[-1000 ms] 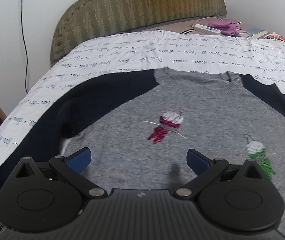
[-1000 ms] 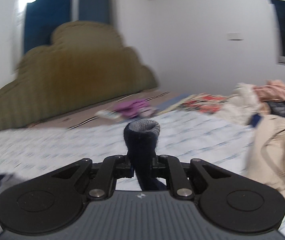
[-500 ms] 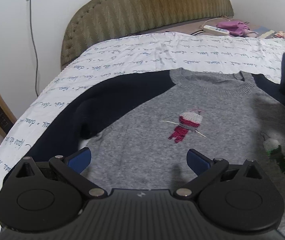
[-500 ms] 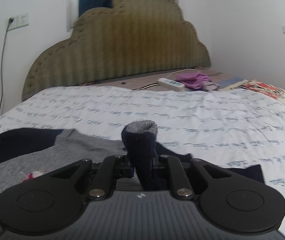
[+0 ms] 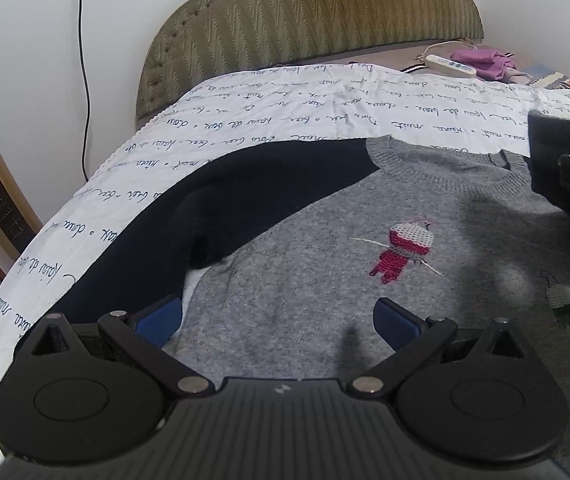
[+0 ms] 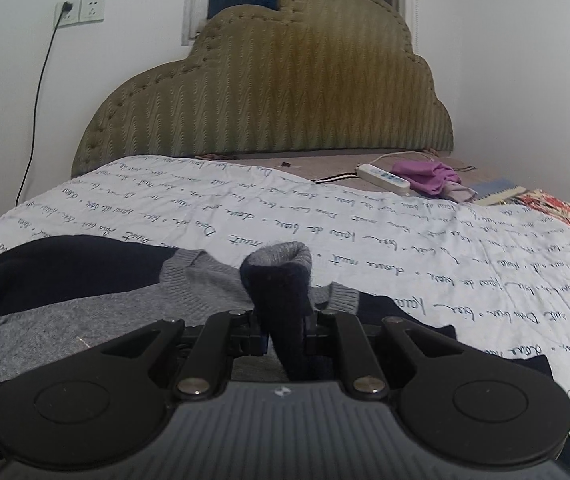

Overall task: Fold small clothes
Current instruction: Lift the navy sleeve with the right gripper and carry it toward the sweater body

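A small grey sweater (image 5: 325, 280) with navy sleeves lies flat on the bed, neck toward the headboard; it also shows in the right wrist view (image 6: 65, 320). Its left navy sleeve (image 5: 189, 216) lies curved beside the body. My left gripper (image 5: 279, 318) is open and empty, low over the sweater's lower part. My right gripper (image 6: 285, 338) is shut on the right navy sleeve's cuff (image 6: 281, 276), held up over the sweater's neck. In the left wrist view the right gripper's body (image 5: 569, 172) sits at the right edge, over the sweater's right shoulder.
The bed has a white cover with blue script (image 6: 405, 240) and an olive padded headboard (image 6: 277, 92). A white power strip (image 6: 383, 174) and a purple cloth (image 6: 429, 172) lie near the headboard at right. A black cable hangs from a wall socket (image 6: 65, 10) at left.
My right gripper has swung left with the cuff, from beside the bed's right side to over the sweater's neck. My left gripper has shifted left and stayed open.
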A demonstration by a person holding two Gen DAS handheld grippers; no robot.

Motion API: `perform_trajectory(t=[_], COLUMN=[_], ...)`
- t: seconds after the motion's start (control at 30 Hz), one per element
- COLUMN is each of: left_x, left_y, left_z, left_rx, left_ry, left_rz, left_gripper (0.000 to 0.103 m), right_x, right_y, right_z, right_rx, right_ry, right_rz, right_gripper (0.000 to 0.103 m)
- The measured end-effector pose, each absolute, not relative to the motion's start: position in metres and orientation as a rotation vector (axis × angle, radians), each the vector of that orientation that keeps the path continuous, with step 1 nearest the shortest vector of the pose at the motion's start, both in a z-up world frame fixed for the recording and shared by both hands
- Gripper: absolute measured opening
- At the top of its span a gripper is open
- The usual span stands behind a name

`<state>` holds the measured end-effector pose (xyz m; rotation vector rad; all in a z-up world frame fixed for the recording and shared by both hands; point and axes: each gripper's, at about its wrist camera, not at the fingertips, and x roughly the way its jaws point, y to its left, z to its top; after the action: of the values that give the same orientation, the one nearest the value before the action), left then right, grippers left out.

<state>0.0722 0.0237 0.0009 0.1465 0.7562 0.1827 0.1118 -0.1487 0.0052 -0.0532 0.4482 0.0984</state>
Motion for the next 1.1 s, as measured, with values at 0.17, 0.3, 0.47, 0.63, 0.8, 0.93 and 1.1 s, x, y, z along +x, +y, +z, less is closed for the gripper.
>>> perform_trajectory(t=[0.17,0.3,0.47,0.63,0.8,0.93,1.1], left_x=[0.072,0.071,0.070,0.070,0.069,0.065,0.062], left_y=[0.034,0.042,0.051,0.059,0.065,0.070,0.074], left_z=[0.001,0.001,0.001,0.000,0.000,0.001,0.002], left_rx=[0.135,0.119,0.104,0.092,0.085,0.074,0.067], left_ry=[0.758,0.756,0.757,0.762,0.766,0.765,0.767], left_rz=[0.199,0.217,0.240,0.251,0.256,0.253,0.246], left_gripper=[0.103,0.103,0.103,0.103,0.103,0.103,0.103], right_x=[0.115,0.119,0.123,0.126,0.130,0.136,0.146], right_y=[-0.128,-0.111,-0.092,-0.078,-0.068,-0.060,-0.040], right_z=[0.003,-0.001,-0.002,-0.004,-0.006,-0.006,-0.006], right_rx=[-0.115,-0.153,-0.186,-0.197,-0.204,-0.202,-0.224], right_ry=[0.436,0.439,0.435,0.435,0.437,0.437,0.428], right_rz=[0.113,0.125,0.140,0.159,0.165,0.169,0.183], right_gripper=[0.013,0.013,0.013,0.013,0.013,0.013,0.013])
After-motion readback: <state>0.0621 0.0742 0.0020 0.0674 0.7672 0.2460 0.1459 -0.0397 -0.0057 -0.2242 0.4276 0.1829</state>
